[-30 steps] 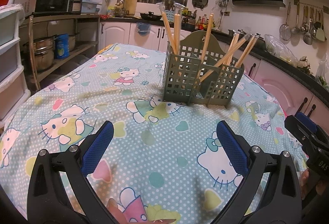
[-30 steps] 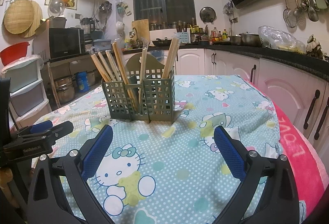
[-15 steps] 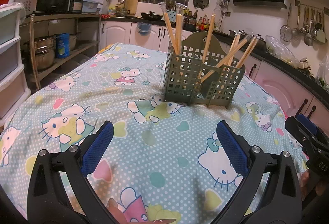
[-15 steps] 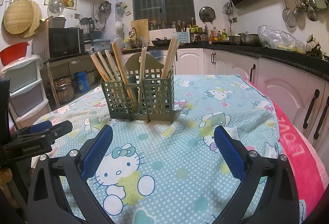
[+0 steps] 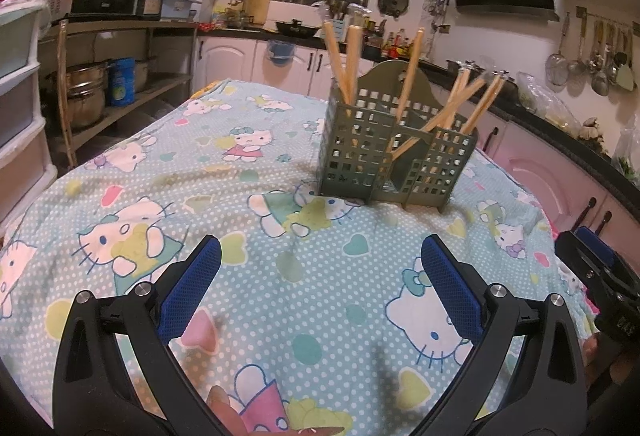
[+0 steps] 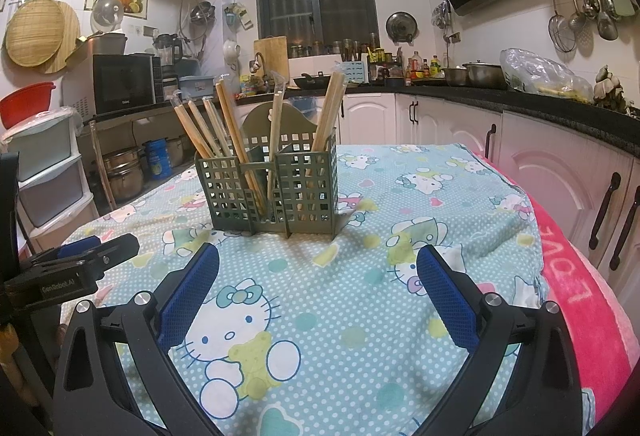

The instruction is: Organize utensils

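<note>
Left wrist view: the left claw (image 5: 320, 278) hangs low over the near part of the counter (image 5: 132, 172), its blue pads (image 5: 192, 286) wide apart with nothing between them. The green lattice utensil holder (image 5: 394, 152) stands upright toward the far middle of the cartoon-cat tablecloth (image 5: 332, 300), well apart from the claw. Wooden chopsticks (image 5: 412, 70) lean out of its compartments at different angles, some to the left, a bundle fanning right. At the right edge the other tool shows only as a black body, its fingers not readable from here.

Right wrist view: the right claw (image 6: 318, 286) also hovers near the front edge, pads (image 6: 446, 296) spread and empty. Here the holder (image 6: 272, 184) shows three front compartments: several chopsticks (image 6: 200, 130) splay left from the left one, one pair rises from the middle, another from the right.

Judging from this, the holder looks light and tall, and the cloth beneath is soft and rumpled; a pull on a leaning stick, or a sideways nudge from a claw finger, could tip it or drag it. The slim, smooth sticks could also slip from a loose pinch.
</note>
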`<state>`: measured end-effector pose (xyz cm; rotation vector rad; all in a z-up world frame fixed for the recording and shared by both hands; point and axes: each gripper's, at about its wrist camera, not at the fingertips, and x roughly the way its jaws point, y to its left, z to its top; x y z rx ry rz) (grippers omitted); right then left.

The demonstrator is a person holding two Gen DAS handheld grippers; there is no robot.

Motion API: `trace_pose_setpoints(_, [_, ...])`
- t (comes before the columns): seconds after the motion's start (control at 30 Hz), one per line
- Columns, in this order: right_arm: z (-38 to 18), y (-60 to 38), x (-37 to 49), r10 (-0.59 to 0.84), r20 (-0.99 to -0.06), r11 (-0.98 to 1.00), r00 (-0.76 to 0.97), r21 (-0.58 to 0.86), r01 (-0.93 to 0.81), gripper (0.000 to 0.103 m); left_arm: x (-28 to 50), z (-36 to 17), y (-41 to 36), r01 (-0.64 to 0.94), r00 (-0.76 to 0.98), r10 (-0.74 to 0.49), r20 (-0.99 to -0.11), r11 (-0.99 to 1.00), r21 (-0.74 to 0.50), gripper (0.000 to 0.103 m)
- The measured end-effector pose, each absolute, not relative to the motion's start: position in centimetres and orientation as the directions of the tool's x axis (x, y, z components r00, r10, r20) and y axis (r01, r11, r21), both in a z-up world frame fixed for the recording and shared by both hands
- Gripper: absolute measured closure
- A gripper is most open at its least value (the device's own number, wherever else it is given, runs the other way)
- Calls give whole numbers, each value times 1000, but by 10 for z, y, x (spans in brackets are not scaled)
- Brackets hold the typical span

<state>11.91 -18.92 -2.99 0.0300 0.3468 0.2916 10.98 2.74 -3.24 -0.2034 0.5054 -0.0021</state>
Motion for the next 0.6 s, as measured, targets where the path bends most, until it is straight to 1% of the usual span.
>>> trace_pose_setpoints(0.17, [-31, -190, 119, 284, -333, 959, 899, 81, -273, 7, 112, -33, 37, -73, 867, -54, -495, 969, -234, 11])
trace_pose_setpoints(0.33, [-35, -195, 126, 279, -370, 960, 886, 107, -257, 7, 115, -23, 52, -103, 872, -20, -489, 969, -224, 11])
trace_pose_setpoints(0.43, [-32, -200, 139, 252, -408, 968, 878, 106, -228, 7, 127, -19, 73, -145, 850, 1, -527, 962, -231, 11])
trace_pose_setpoints(0.5, [-29, -207, 153, 207, -438, 978, 875, 82, -191, 7, 140, -19, 92, -215, 822, 69, -566, 957, -195, 11])
trace_pose_setpoints(0.57, [-28, -213, 175, 176, -493, 984, 852, 76, -159, 7, 156, -22, 112, -278, 784, 132, -606, 948, -154, 11])
trace_pose_setpoints(0.6, [-31, -217, 192, 166, -546, 986, 821, 70, -153, 7, 161, -24, 119, -303, 768, 150, -622, 942, -147, 11])
